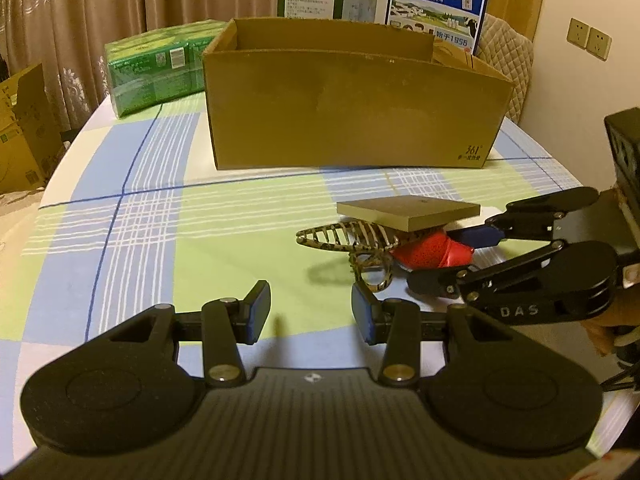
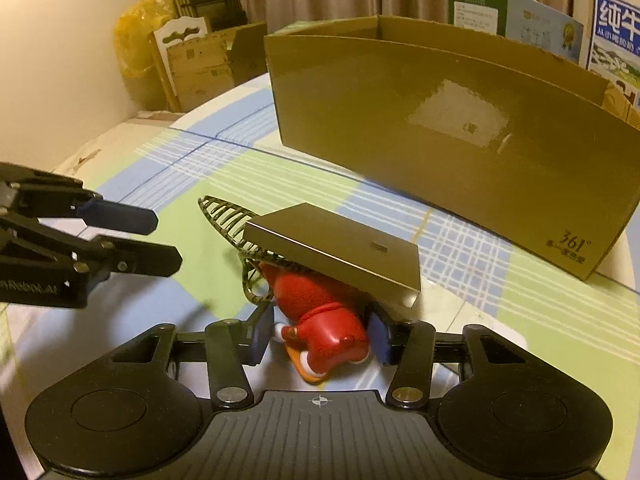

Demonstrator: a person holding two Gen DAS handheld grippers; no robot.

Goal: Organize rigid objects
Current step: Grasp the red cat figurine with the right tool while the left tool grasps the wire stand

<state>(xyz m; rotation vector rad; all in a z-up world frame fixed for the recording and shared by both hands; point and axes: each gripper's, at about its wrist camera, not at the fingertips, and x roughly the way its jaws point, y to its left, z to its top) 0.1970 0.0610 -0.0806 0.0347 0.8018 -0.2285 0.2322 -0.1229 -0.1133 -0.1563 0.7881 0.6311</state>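
Right gripper (image 2: 318,338) fingers seemingly clamp the red toy (image 2: 320,320); left gripper (image 1: 310,306) gapes, empty.

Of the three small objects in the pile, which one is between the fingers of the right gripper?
The red toy figure, lowest in the pile; the flat tan box and patterned hair claw lie beyond the right gripper.

My right gripper (image 2: 320,340) tilts downward, its jaws closed against the sides of the red toy figure (image 2: 324,320). My left gripper (image 1: 311,306) hovers tilted down beside it, jaws parted with nothing between them.
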